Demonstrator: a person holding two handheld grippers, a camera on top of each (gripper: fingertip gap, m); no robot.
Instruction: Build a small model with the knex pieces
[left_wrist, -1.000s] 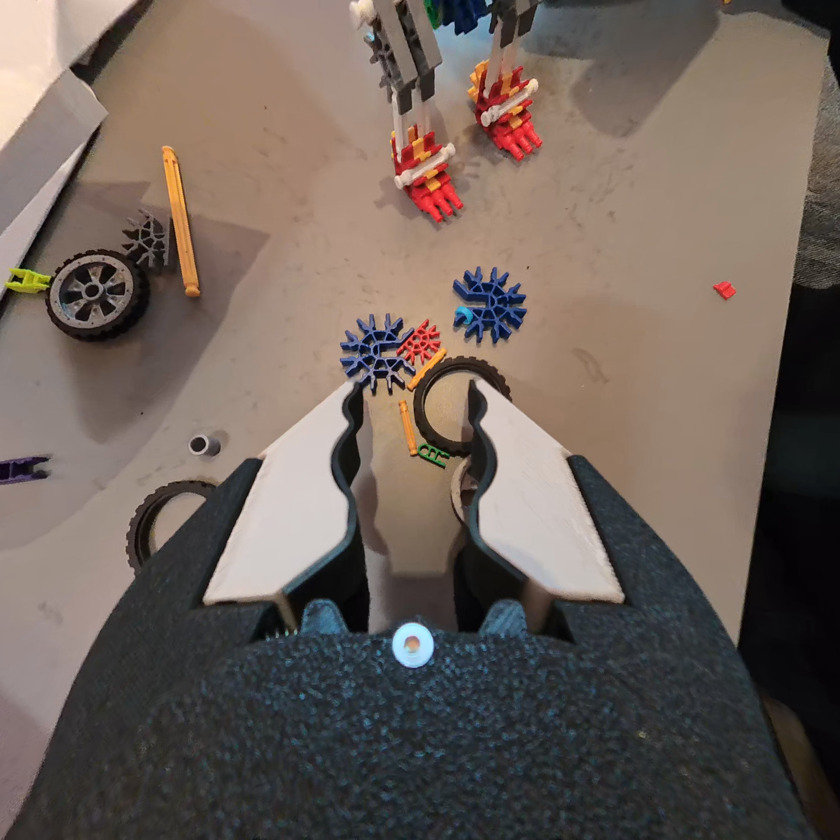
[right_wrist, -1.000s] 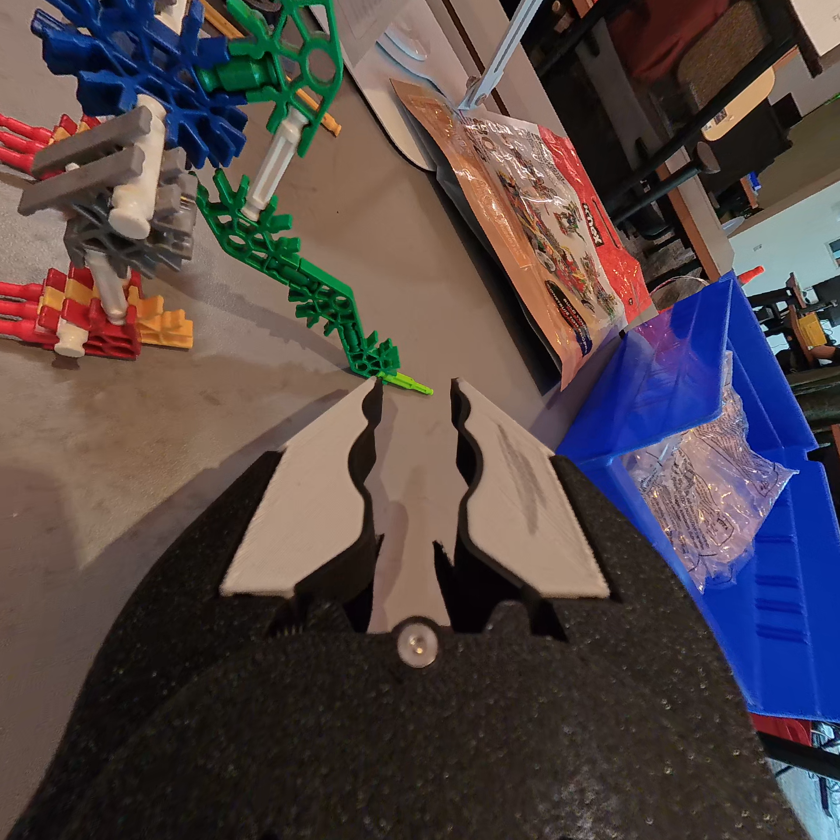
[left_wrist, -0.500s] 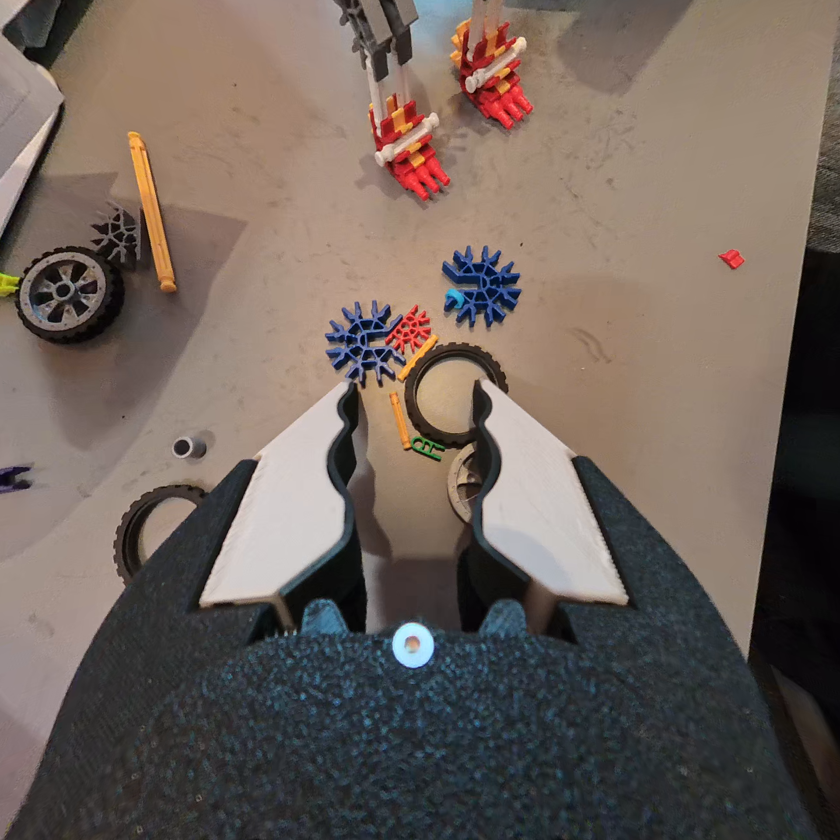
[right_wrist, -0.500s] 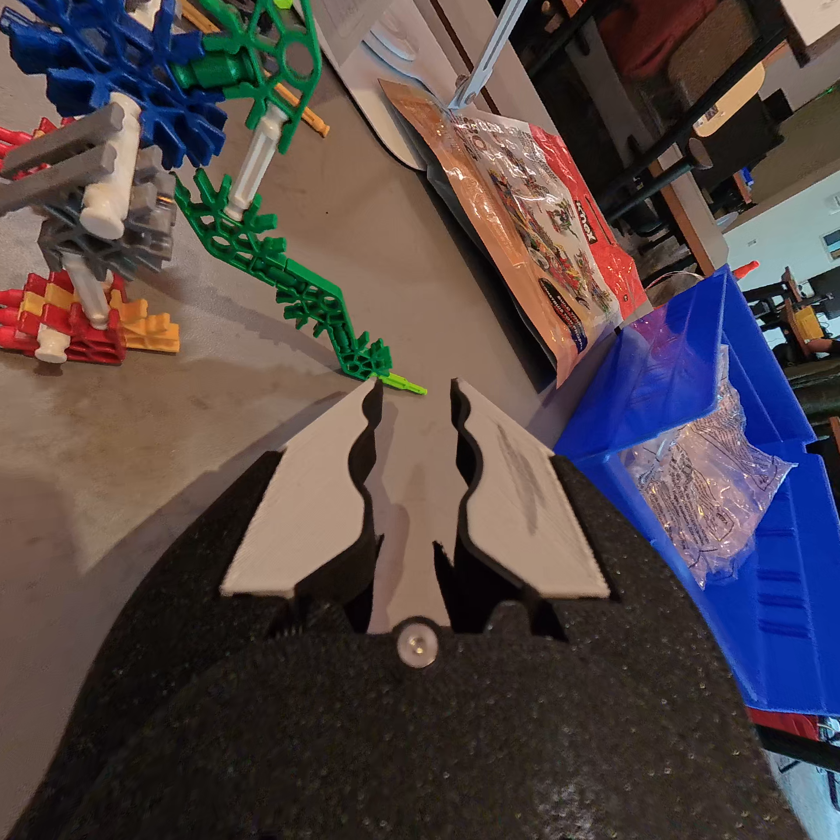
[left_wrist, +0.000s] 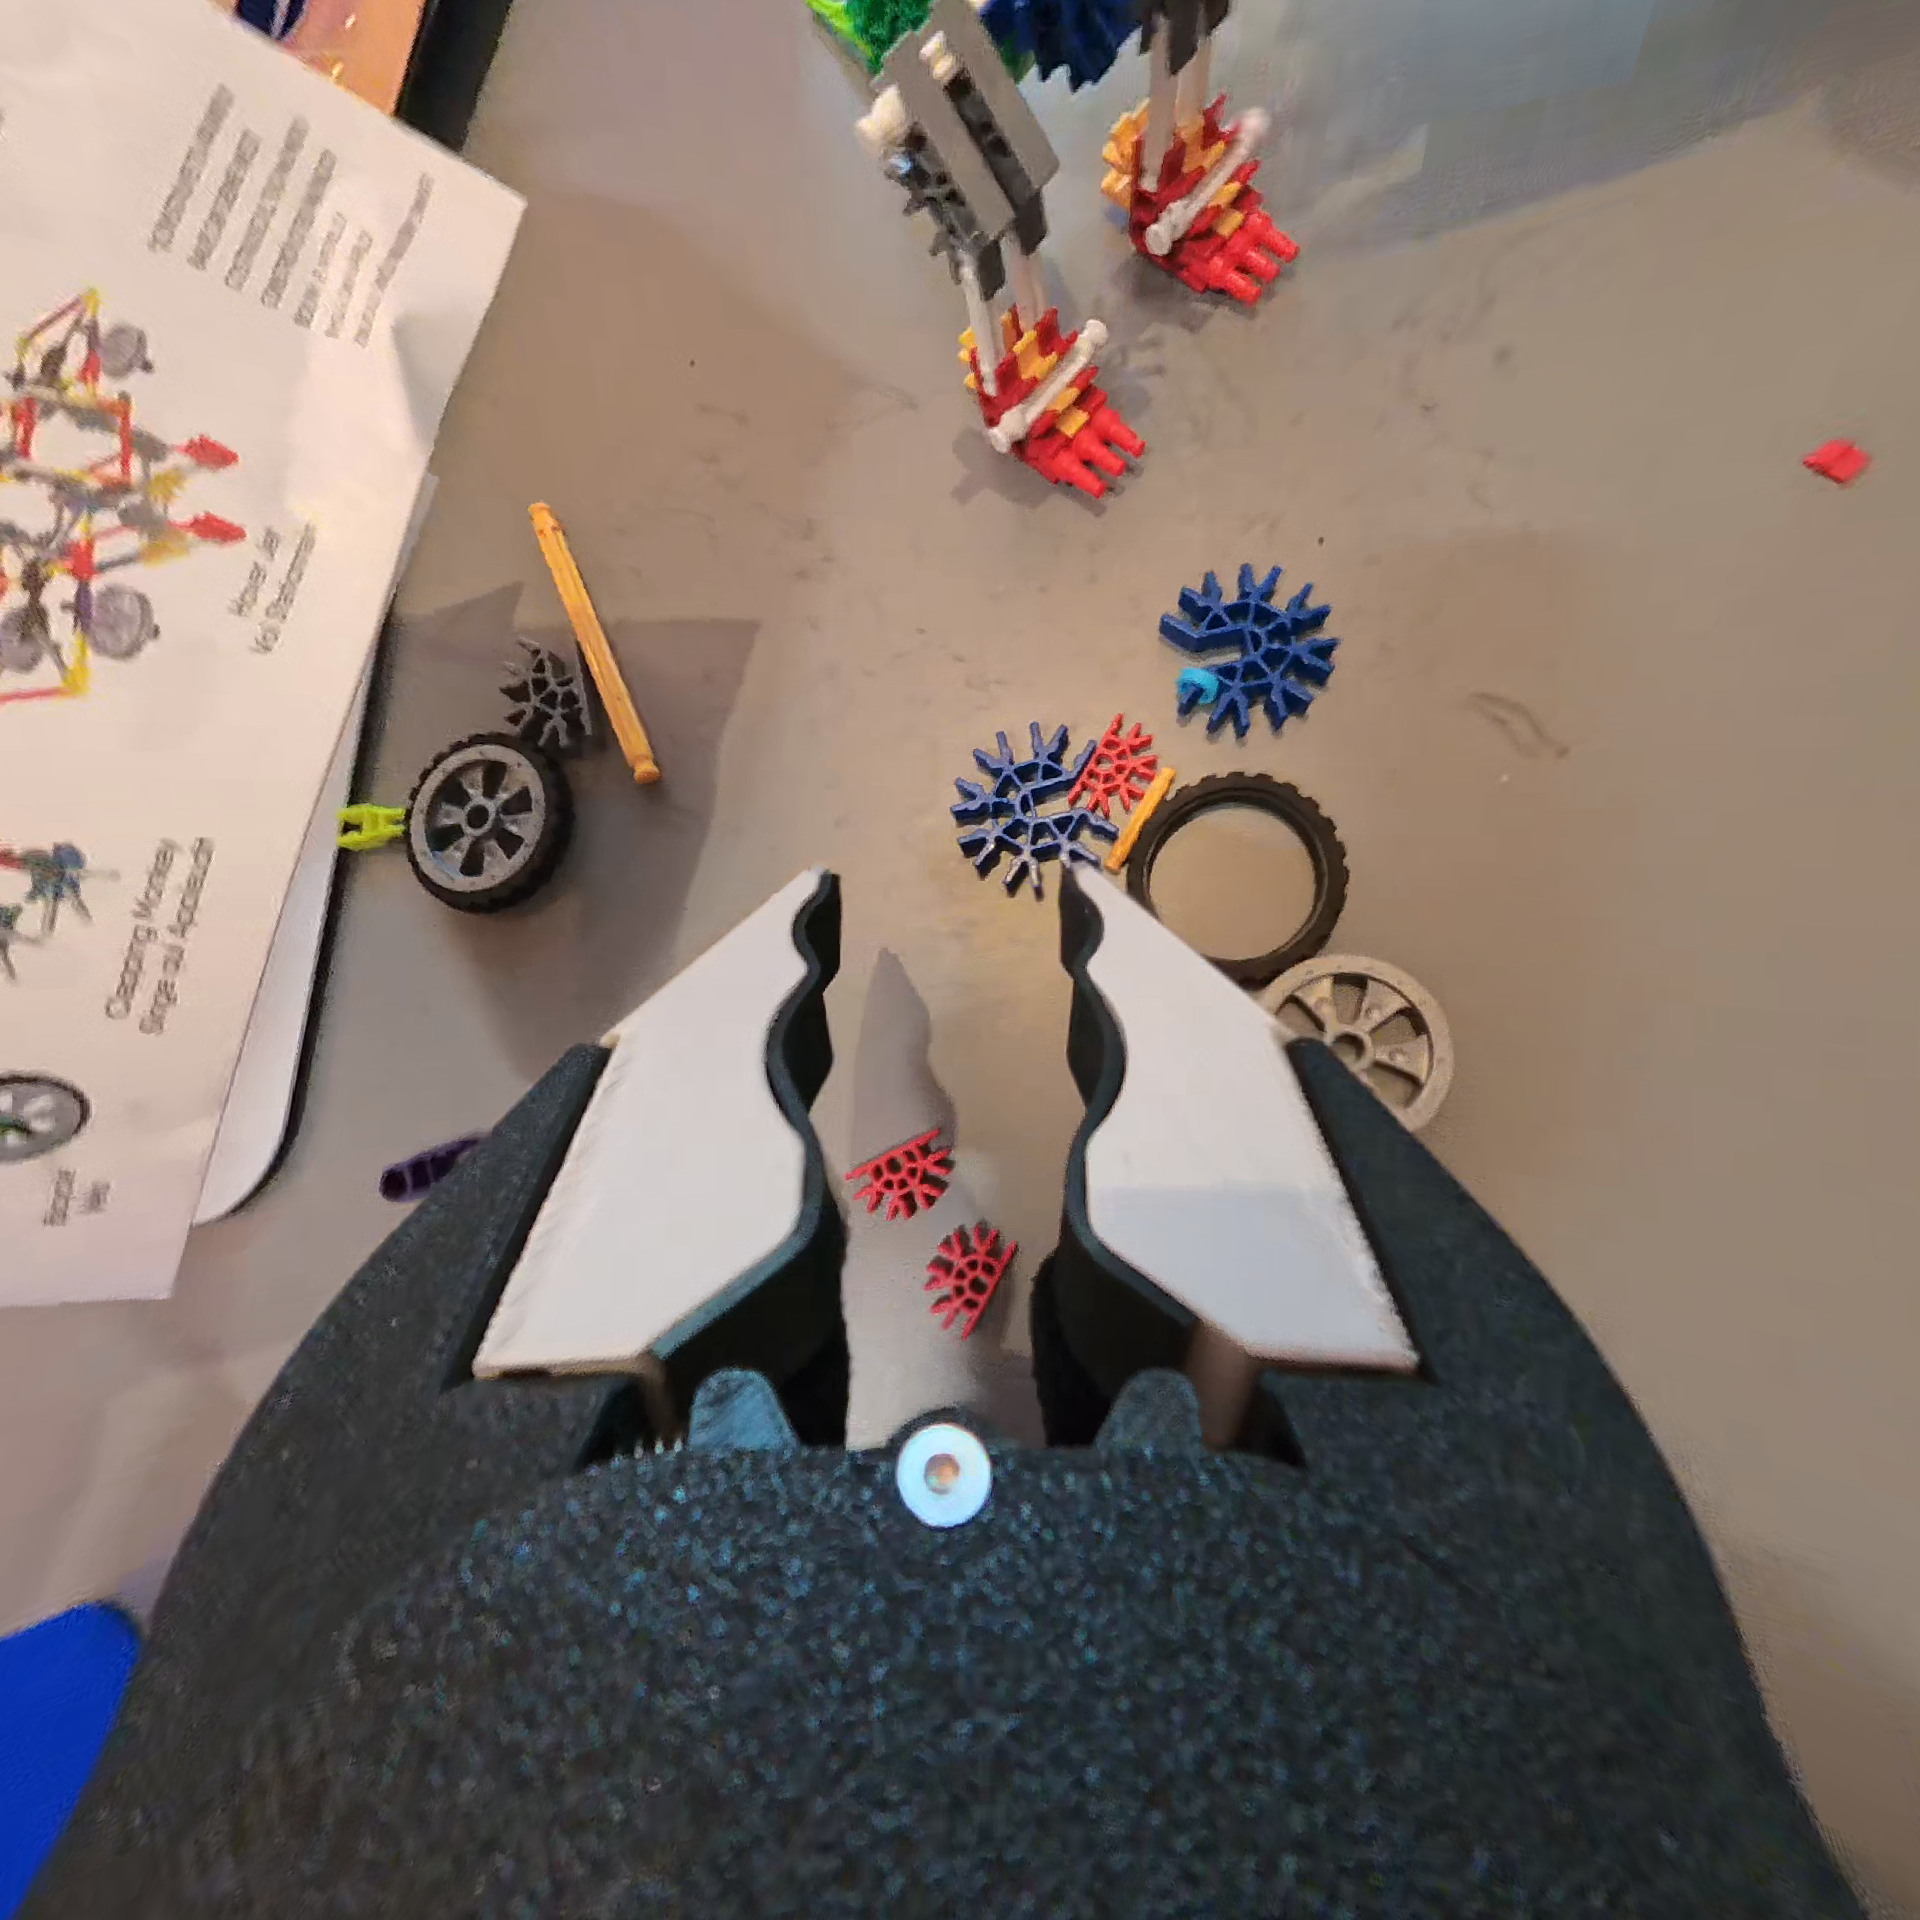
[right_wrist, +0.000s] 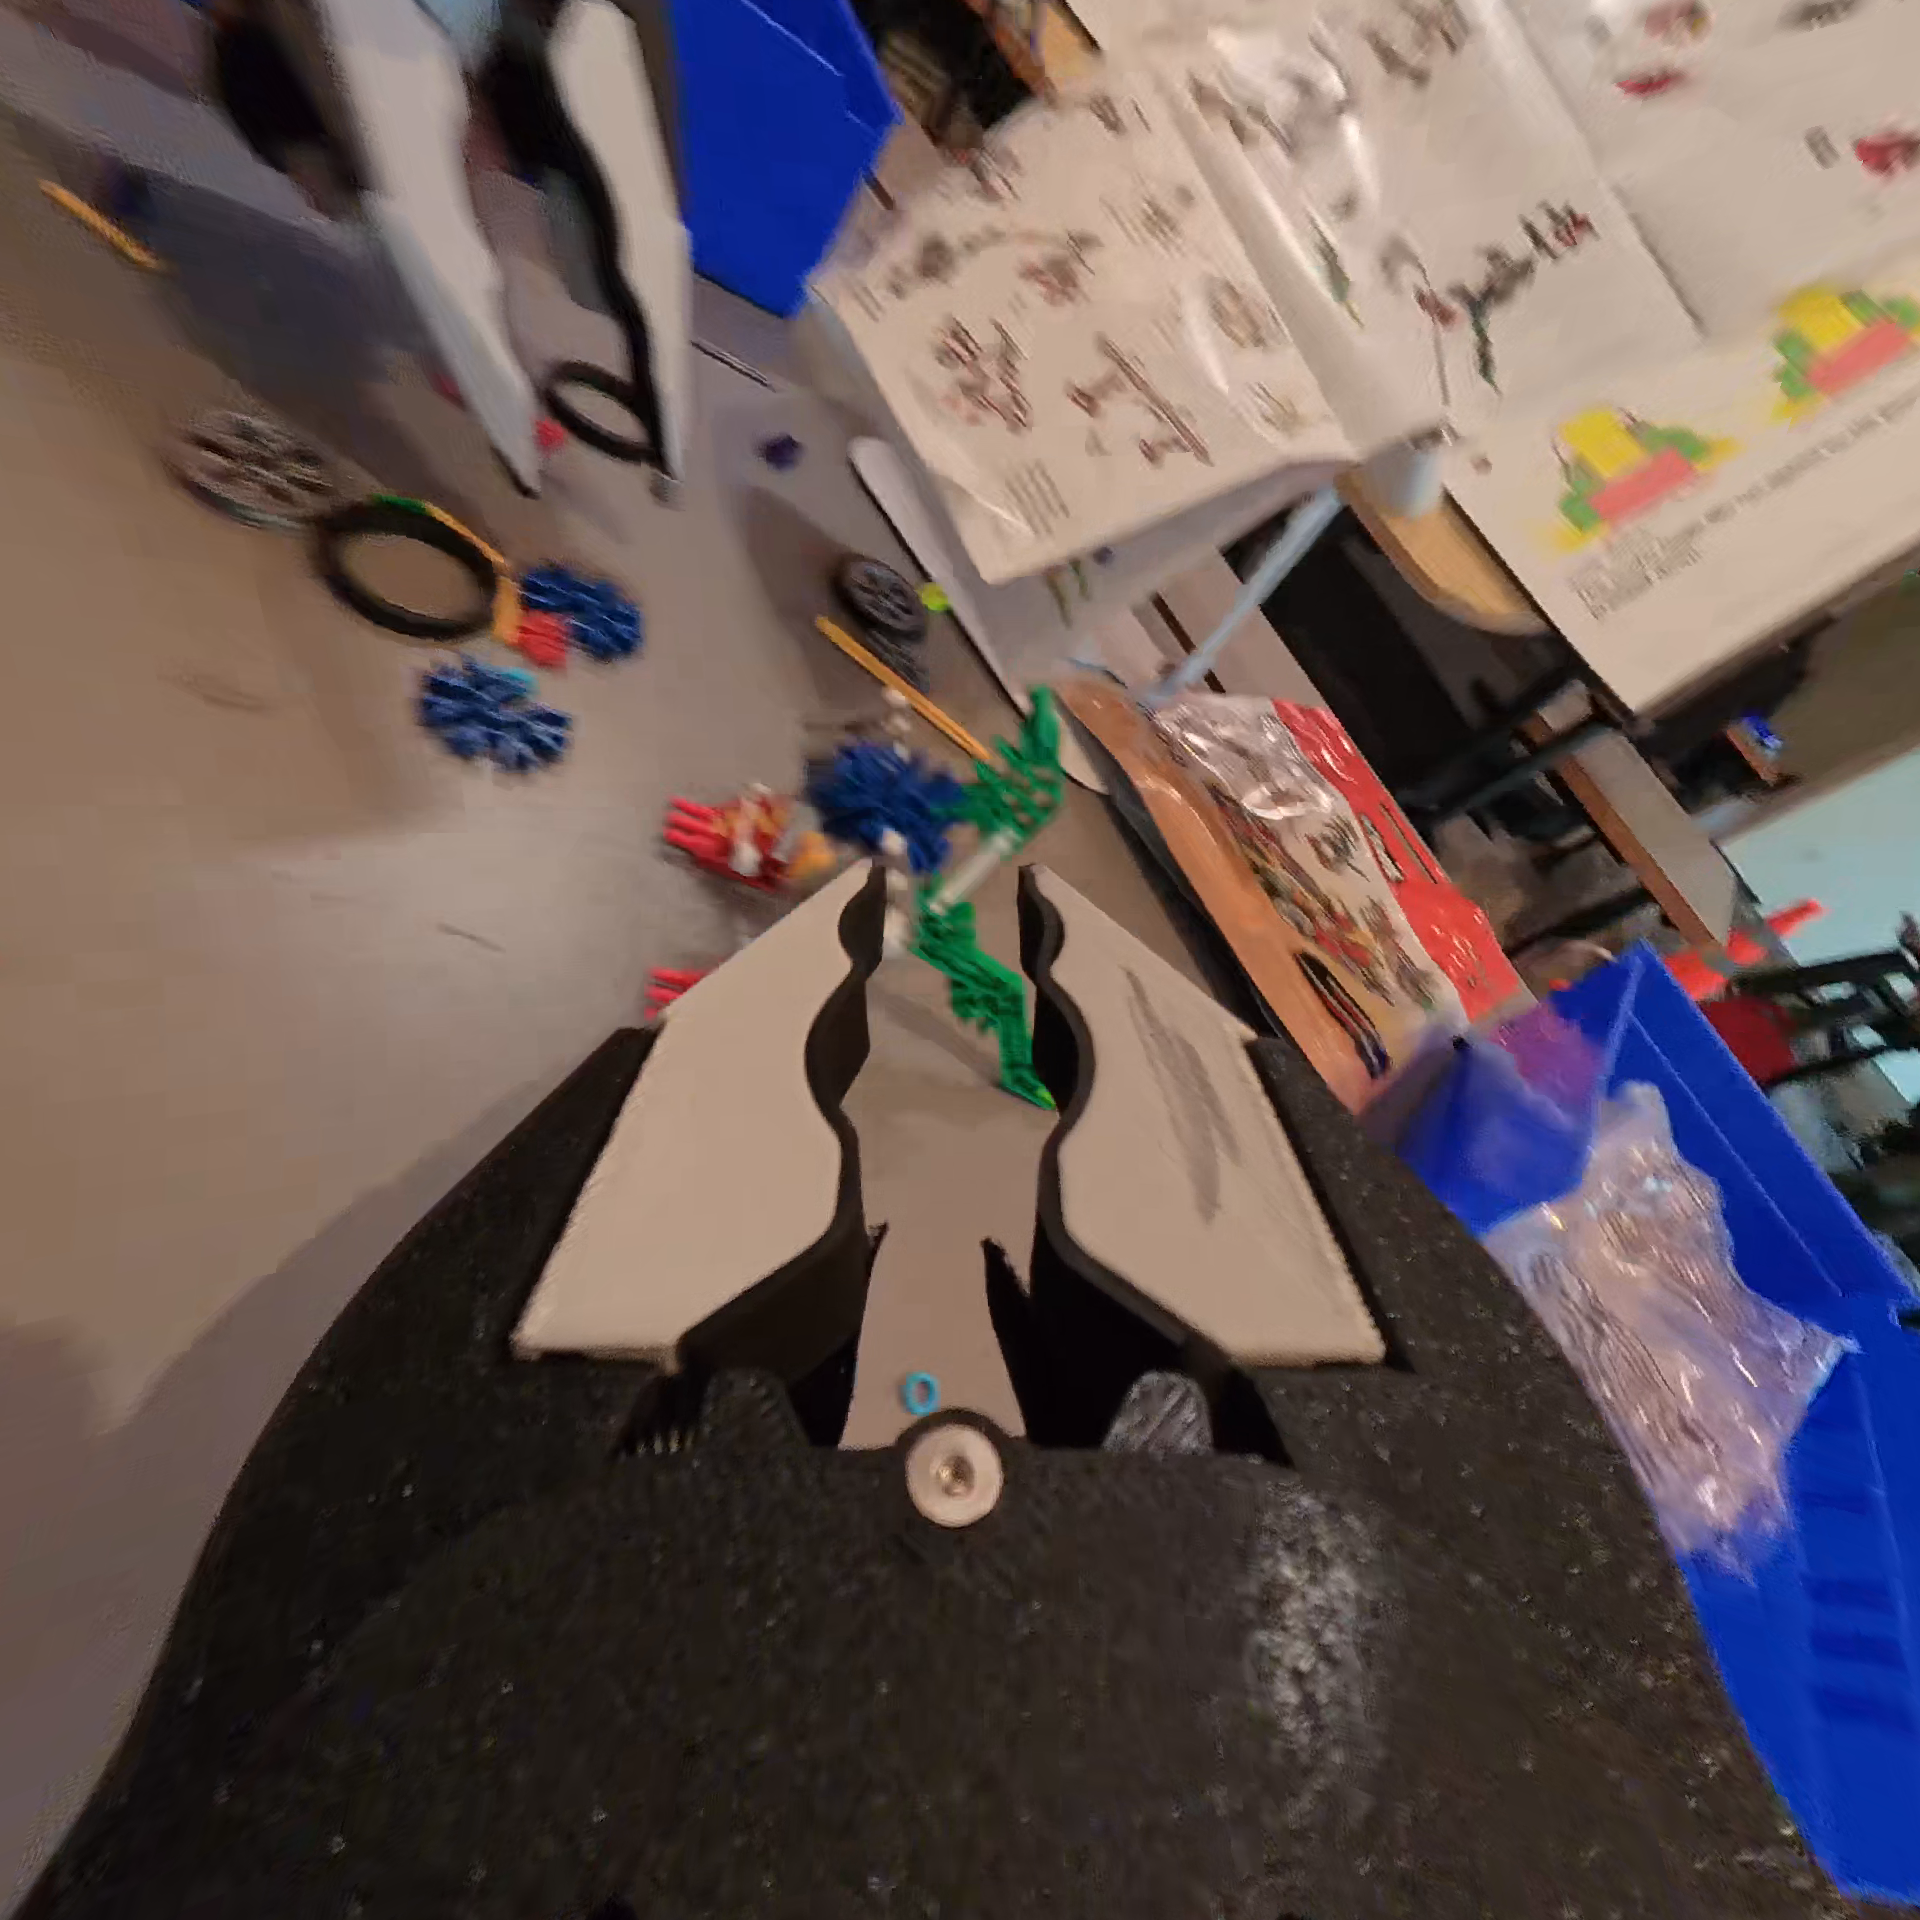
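My left gripper (left_wrist: 951, 883) is open and empty, held above the grey table. Two red snowflake connectors (left_wrist: 899, 1174) (left_wrist: 968, 1273) lie on the table between its fingers. Just past its right fingertip lie a blue connector (left_wrist: 1023, 810), a red connector (left_wrist: 1117, 764), a short orange rod (left_wrist: 1140, 821) and a black tyre (left_wrist: 1236, 878). My right gripper (right_wrist: 948, 878) is open and empty. The green tail (right_wrist: 977, 987) of a built toy model (right_wrist: 883, 800) shows between its fingers. The right wrist view is blurred.
A grey wheel hub (left_wrist: 1356, 1039), a second blue connector (left_wrist: 1252, 649), a wheel (left_wrist: 483, 821) and a yellow rod (left_wrist: 592, 644) lie around. Instruction sheets (left_wrist: 208, 520) are at the left. A blue bin (right_wrist: 1766, 1247) holding a plastic bag and a toy packet (right_wrist: 1330, 883) stand beside the table. The left gripper's tips are roughly 20 centimetres from the right gripper's. It is some 6 centimetres from my left tips to the grey wheel hub (left_wrist: 1356, 1039). The right camera catches it too, in the right wrist view (right_wrist: 252, 467).
My left gripper has pulled back and shifted left, so two red connectors now show between its fingers. My right gripper has drawn back from the model's tail and swung quickly.
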